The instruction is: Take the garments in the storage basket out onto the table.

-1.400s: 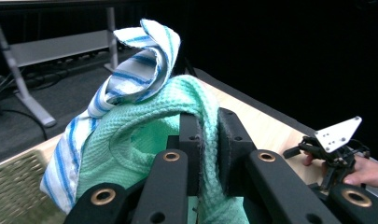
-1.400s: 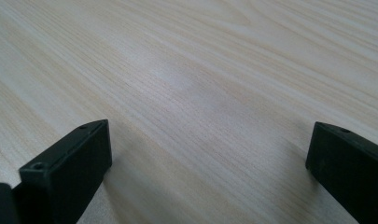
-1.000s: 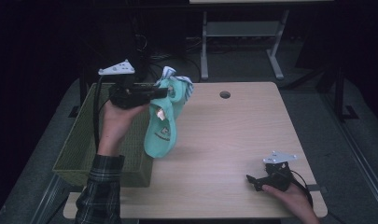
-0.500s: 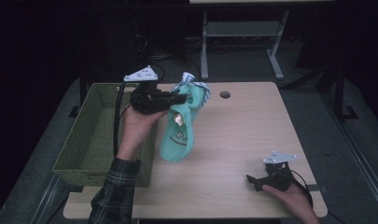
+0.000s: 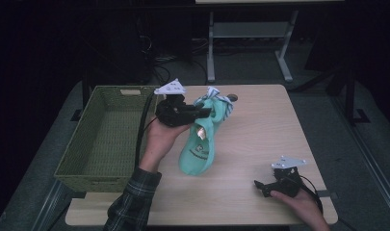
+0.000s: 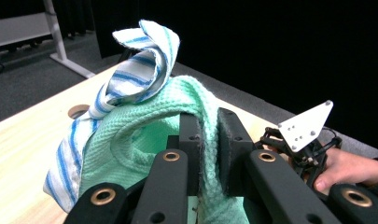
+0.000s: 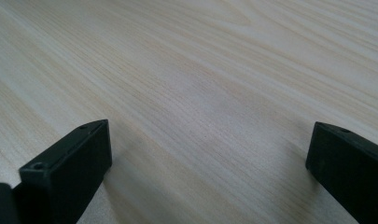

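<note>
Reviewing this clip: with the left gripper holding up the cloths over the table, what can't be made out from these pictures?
- Print on the green cloth: too small in the high view.
- How many cloths the left gripper pinches: folds hide whether the striped cloth is clamped too.
- Near inner wall of the basket: hidden by its own rim, high view.
- Right gripper jaws: dark, small there.

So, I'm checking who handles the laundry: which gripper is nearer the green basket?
Left. The left gripper, shut on the mint green towel, is just beside the green basket, past its right rim. The right gripper rests open near the table's opposite corner.
</note>
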